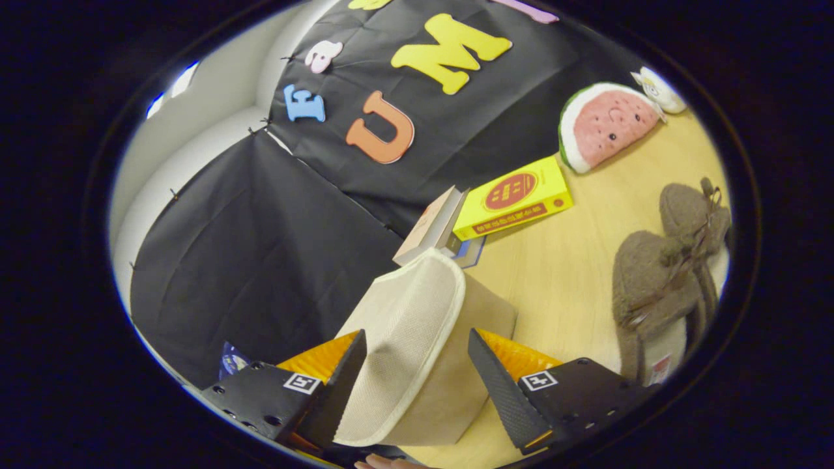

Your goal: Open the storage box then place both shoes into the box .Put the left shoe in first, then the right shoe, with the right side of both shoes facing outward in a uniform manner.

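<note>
The beige fabric storage box (pixel 485 326) stands on the wooden table (pixel 560 260) right in front of me. Its lid (pixel 407 332) is raised and stands up between the fingers. My gripper (pixel 417 384) is open, one finger on each side of the lid, and I cannot tell whether either touches it. Two fuzzy brown shoes lie side by side to the right of the box: the nearer shoe (pixel 651 280) and the farther shoe (pixel 694 208). Both are well apart from the fingers.
Beyond the box lie a yellow book (pixel 515 195) and a leaning pale book (pixel 433 225). A watermelon plush (pixel 606 124) and a small white toy (pixel 661 88) sit farther back. A person's fingertip (pixel 384 462) shows under the box. A blue packet (pixel 231 358) is by the left finger.
</note>
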The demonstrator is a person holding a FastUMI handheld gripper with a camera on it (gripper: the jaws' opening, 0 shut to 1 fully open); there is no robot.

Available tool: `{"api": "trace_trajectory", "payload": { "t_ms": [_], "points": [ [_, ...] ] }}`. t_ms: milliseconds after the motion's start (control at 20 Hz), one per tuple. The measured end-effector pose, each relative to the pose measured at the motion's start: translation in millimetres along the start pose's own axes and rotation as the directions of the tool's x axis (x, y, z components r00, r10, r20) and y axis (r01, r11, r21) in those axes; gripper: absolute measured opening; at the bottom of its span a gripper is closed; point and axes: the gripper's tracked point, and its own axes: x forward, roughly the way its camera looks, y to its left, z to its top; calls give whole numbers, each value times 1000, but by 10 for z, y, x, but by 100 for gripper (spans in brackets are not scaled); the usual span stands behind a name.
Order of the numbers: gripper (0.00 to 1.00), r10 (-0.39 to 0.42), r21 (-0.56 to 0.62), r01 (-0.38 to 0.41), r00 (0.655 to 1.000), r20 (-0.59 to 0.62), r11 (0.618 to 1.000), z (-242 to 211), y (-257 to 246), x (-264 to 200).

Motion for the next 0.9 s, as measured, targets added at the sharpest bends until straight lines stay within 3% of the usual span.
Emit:
{"api": "trace_trajectory", "payload": {
  "t_ms": [200, 300, 400, 700, 900],
  "points": [
    [95, 93, 160, -85, 994, -48, 983, -79, 97, 151],
    [92, 96, 204, -83, 994, -55, 975, -80, 102, 161],
    [74, 89, 224, -74, 994, -56, 972, -58, 117, 140],
    [58, -22, 152, 34, 997, -79, 988, -53, 130, 74],
    [29, -63, 167, 70, 997, -52, 983, 74, 186, -50]
  ]
}}
